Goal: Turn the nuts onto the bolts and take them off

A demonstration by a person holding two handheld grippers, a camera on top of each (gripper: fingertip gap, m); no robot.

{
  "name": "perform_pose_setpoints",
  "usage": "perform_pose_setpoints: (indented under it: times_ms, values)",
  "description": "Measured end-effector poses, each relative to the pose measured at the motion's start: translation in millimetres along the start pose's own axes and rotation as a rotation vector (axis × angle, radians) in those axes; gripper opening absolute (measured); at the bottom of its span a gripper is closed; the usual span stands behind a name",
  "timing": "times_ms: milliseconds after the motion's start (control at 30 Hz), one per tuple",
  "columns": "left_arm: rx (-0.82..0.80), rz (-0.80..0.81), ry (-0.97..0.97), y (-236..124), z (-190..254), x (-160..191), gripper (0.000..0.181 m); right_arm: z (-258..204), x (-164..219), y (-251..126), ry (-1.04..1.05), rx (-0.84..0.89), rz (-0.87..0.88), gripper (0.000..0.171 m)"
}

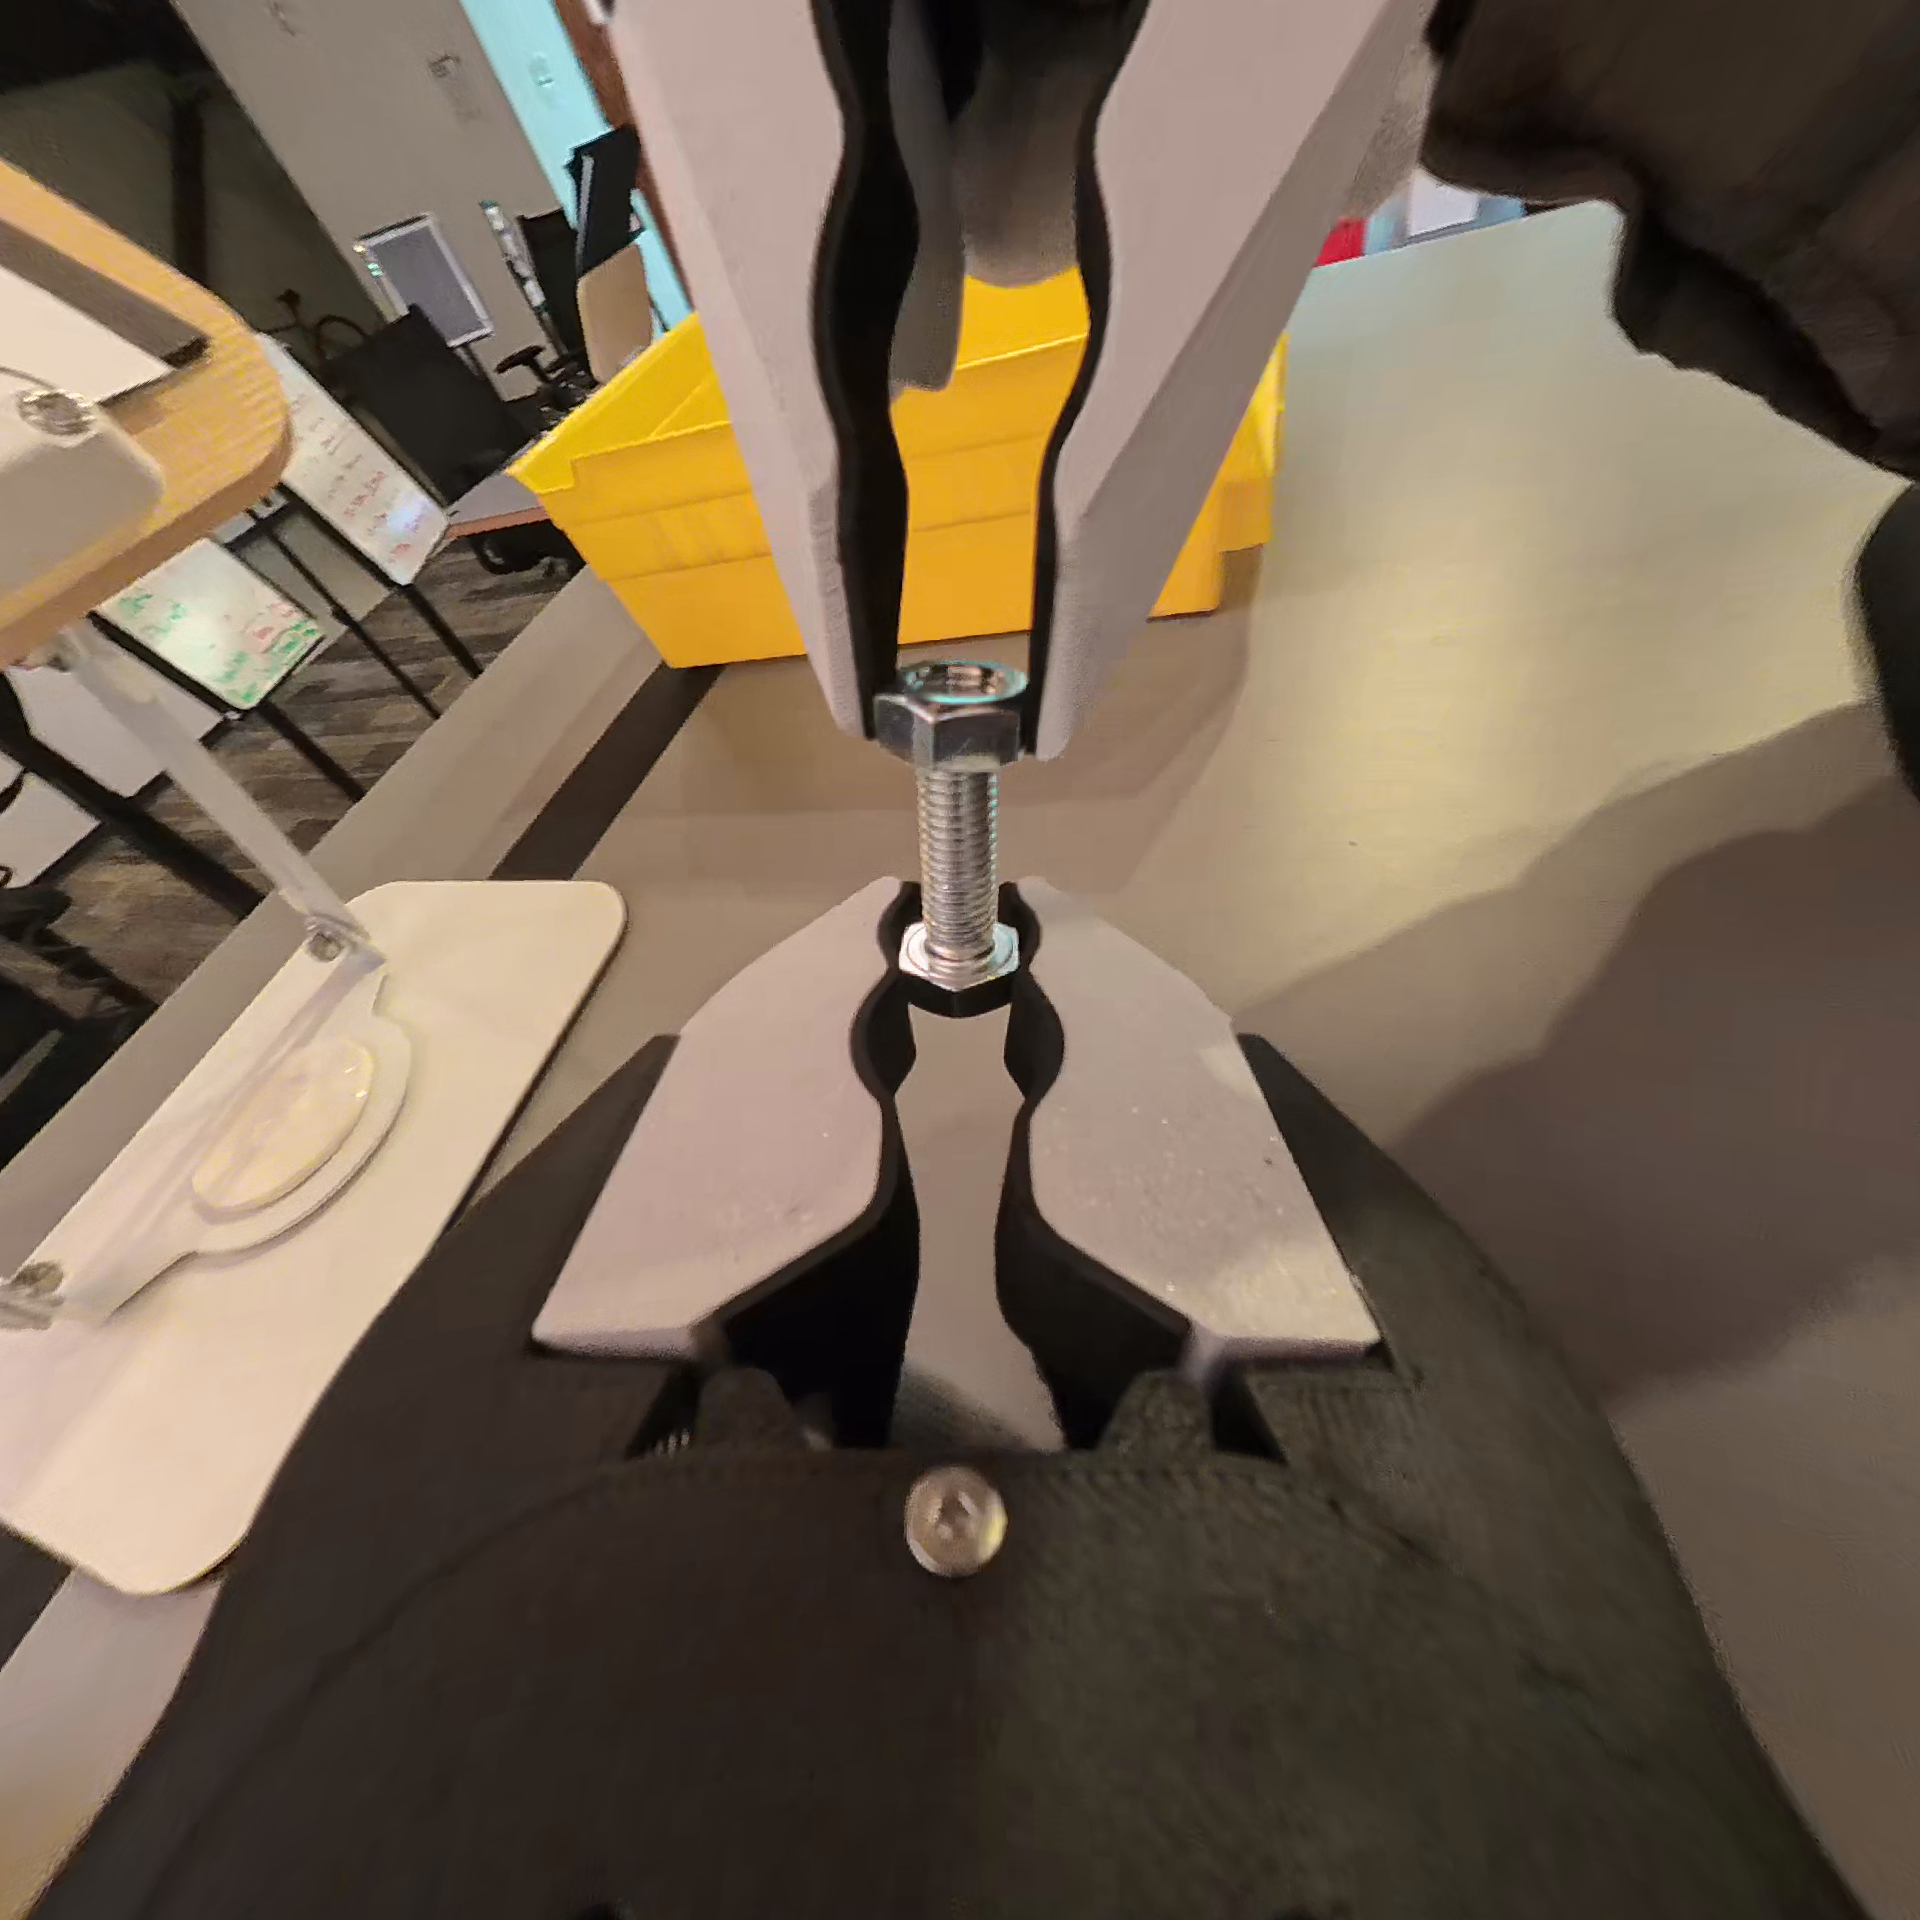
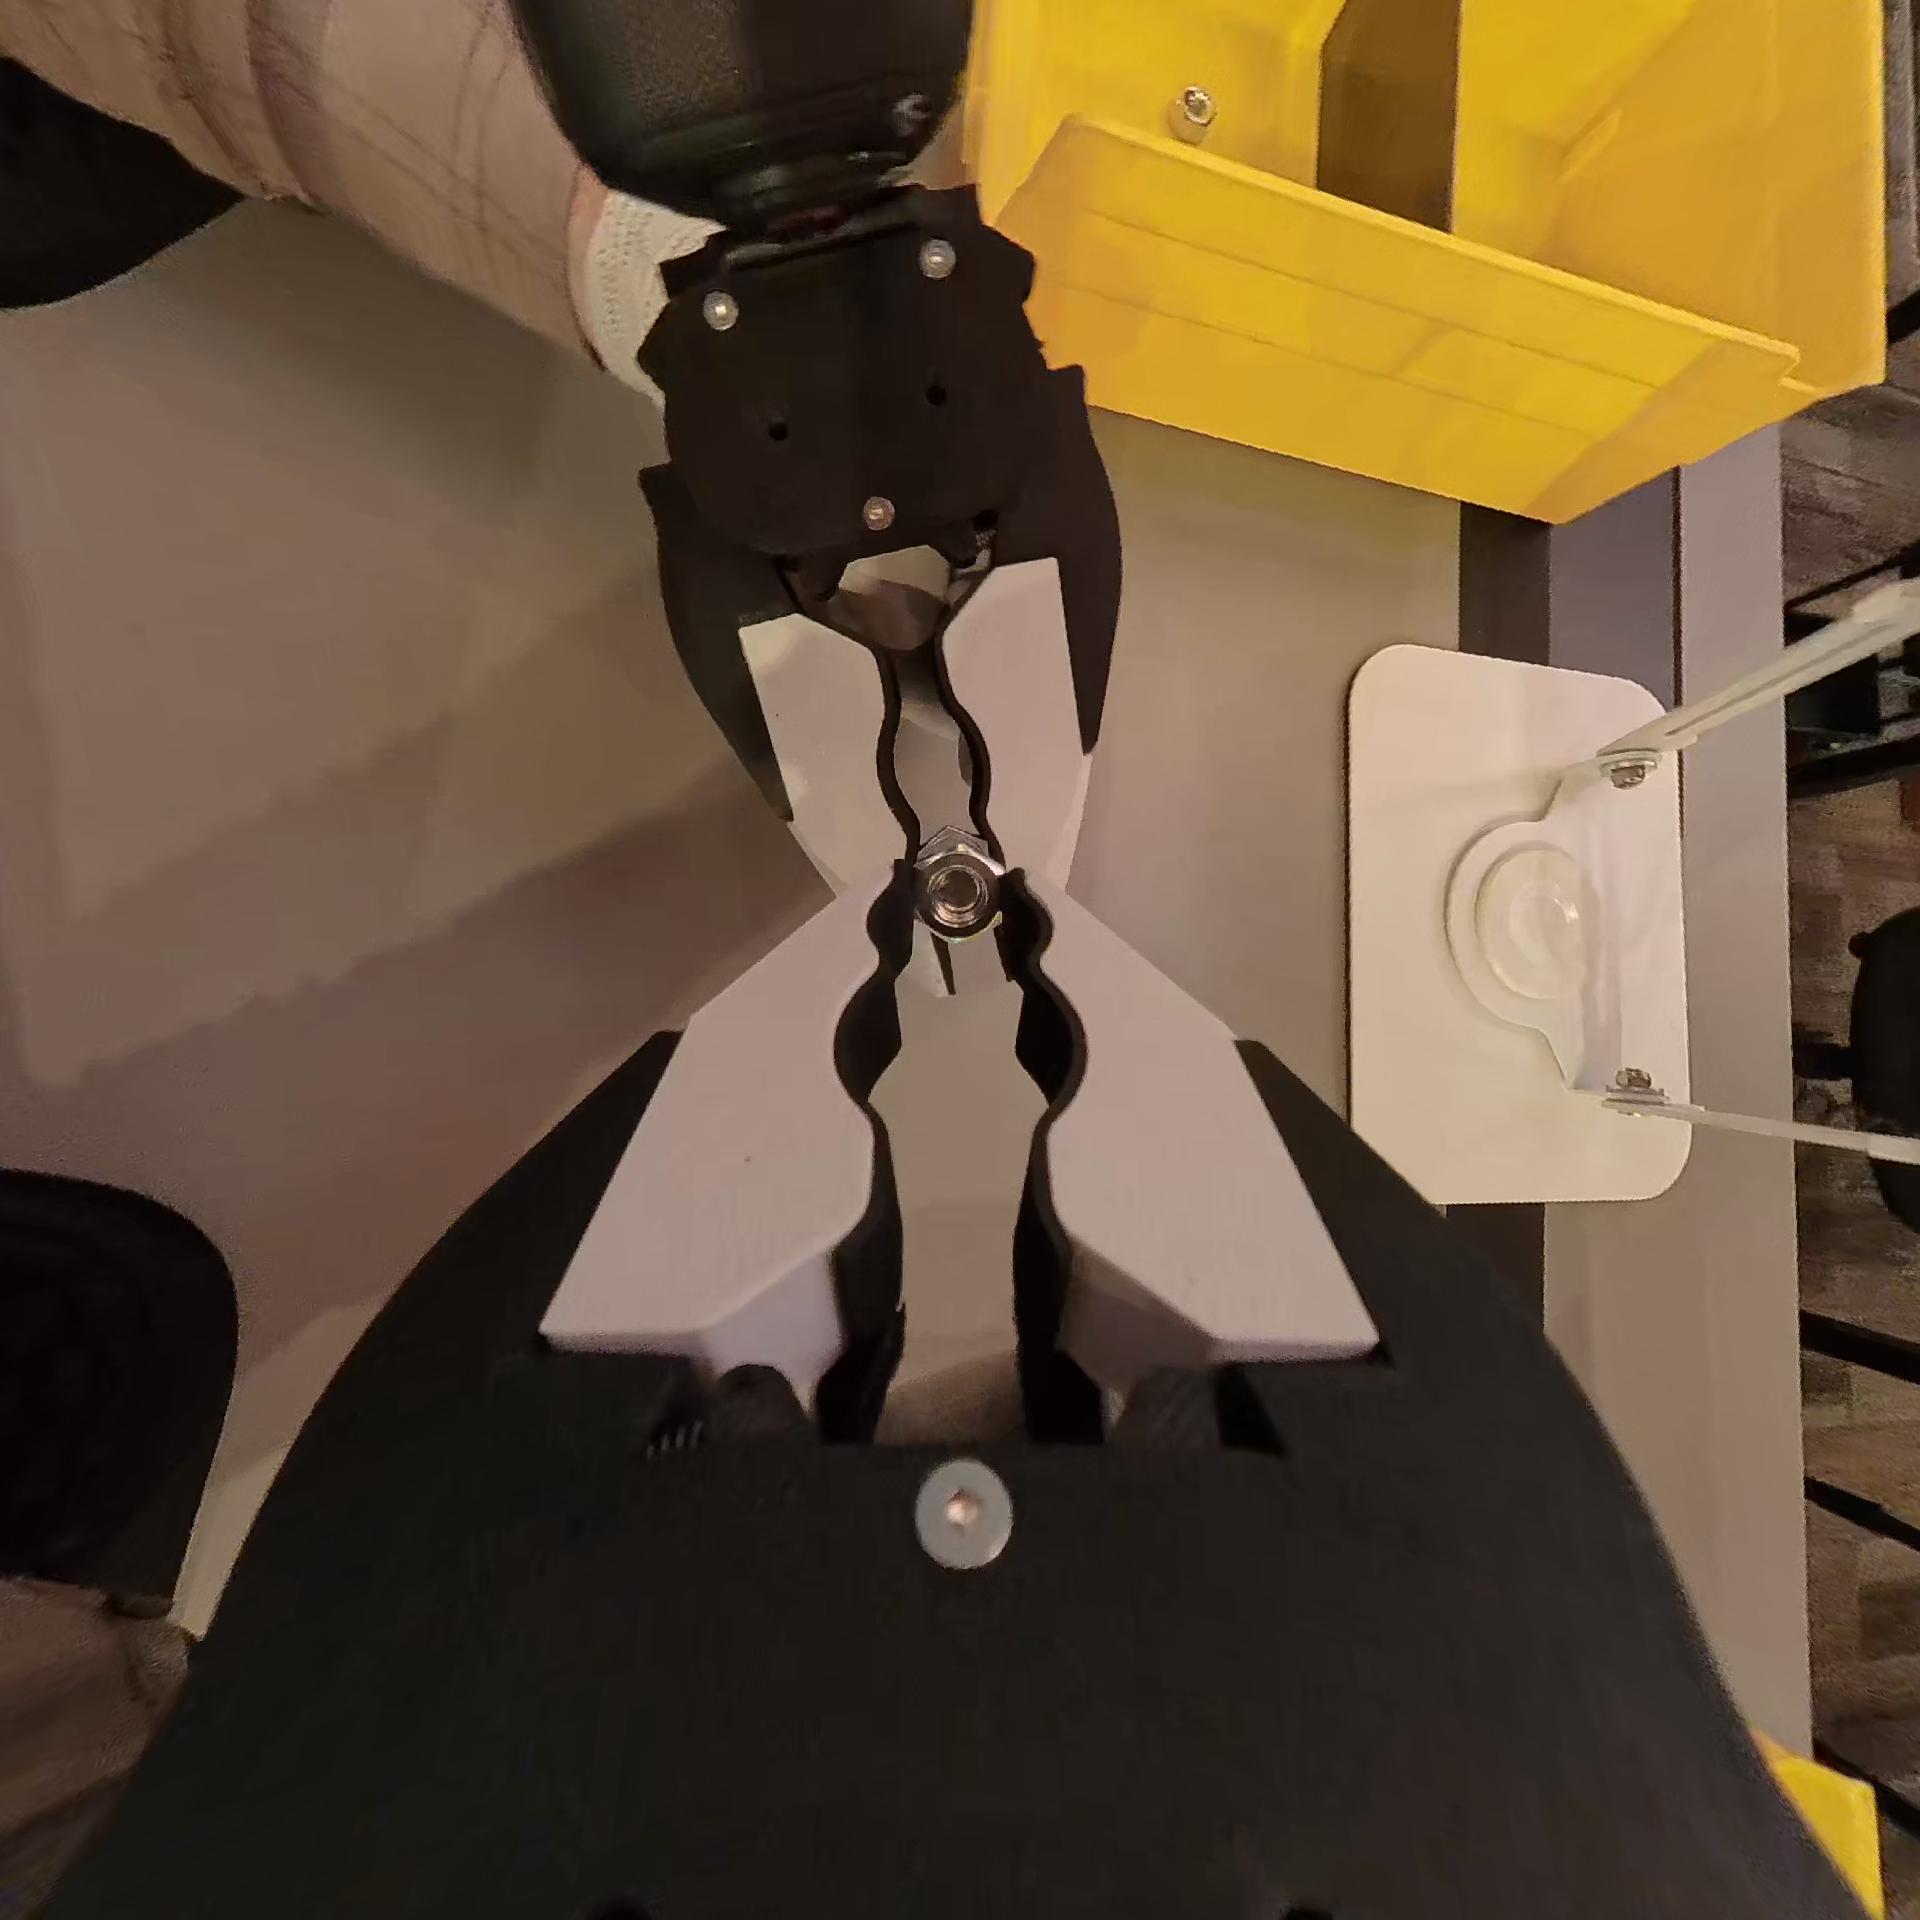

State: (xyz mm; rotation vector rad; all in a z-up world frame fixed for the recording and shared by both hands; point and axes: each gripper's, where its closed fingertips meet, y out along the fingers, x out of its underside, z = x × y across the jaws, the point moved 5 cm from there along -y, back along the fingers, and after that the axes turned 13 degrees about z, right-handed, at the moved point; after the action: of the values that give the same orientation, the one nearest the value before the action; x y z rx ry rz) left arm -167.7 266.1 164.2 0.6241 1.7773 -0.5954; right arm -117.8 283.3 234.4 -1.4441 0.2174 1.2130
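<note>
A silver bolt (image 1: 954,842) stands upright above the beige table (image 1: 1455,727). My left gripper (image 1: 956,961) is shut on the bolt's hex head at its lower end. My right gripper (image 1: 951,722) comes down from above and is shut on a hex nut (image 1: 951,727) at the top of the bolt's thread. The right wrist view looks down the bolt's axis. There my right gripper (image 2: 951,914) clamps the nut (image 2: 951,902), whose hole faces the camera. My left gripper (image 2: 940,847) reaches in from the top and grips the bolt head (image 2: 943,840) just behind it.
A yellow bin (image 1: 675,520) stands at the table's far edge; it also shows in the right wrist view (image 2: 1351,312). A white plate with a clear stand (image 1: 312,1091) (image 2: 1507,935) lies by the table's dark edge. A gloved hand (image 2: 623,270) holds the left gripper. Some 5 cm of space lies between my two pairs of fingers.
</note>
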Motion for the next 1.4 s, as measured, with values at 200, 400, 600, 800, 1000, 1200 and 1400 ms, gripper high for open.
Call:
perform_pose_setpoints:
  times_ms: [200, 400, 600, 800, 1000, 1200, 1400]
  values:
    - [-0.182, -0.045, 0.02, -0.8, -19.9, 7.0, 0.014, 19.4, 2.1, 8.9, 0.086, 0.08, 0.016, 0.016]
    - [-0.343, -0.095, 0.048, -4.9, -36.8, 13.8, 0.014, 35.7, 2.4, 19.4, 0.215, 0.149, 0.04, 0.016]
    - [-0.367, -0.07, 0.005, -7.1, -41.7, 15.0, 0.014, 41.5, -0.4, 23.7, 0.25, 0.171, 0.074, 0.016]
    - [-0.358, -0.055, -0.007, -5.7, -40.2, 13.0, 0.014, 40.9, -1.7, 21.8, 0.228, 0.179, 0.071, 0.016]
    - [-0.346, -0.038, -0.019, -4.9, -38.1, 10.0, 0.014, 39.6, -3.3, 19.4, 0.207, 0.183, 0.071, 0.016]
    - [-0.338, -0.026, -0.026, -4.3, -36.9, 7.9, 0.014, 38.9, -4.7, 18.3, 0.194, 0.185, 0.073, 0.017]
    - [-0.328, 0.002, -0.063, -4.3, -36.7, 4.5, 0.014, 39.3, -8.6, 12.1, 0.179, 0.198, 0.093, 0.03]
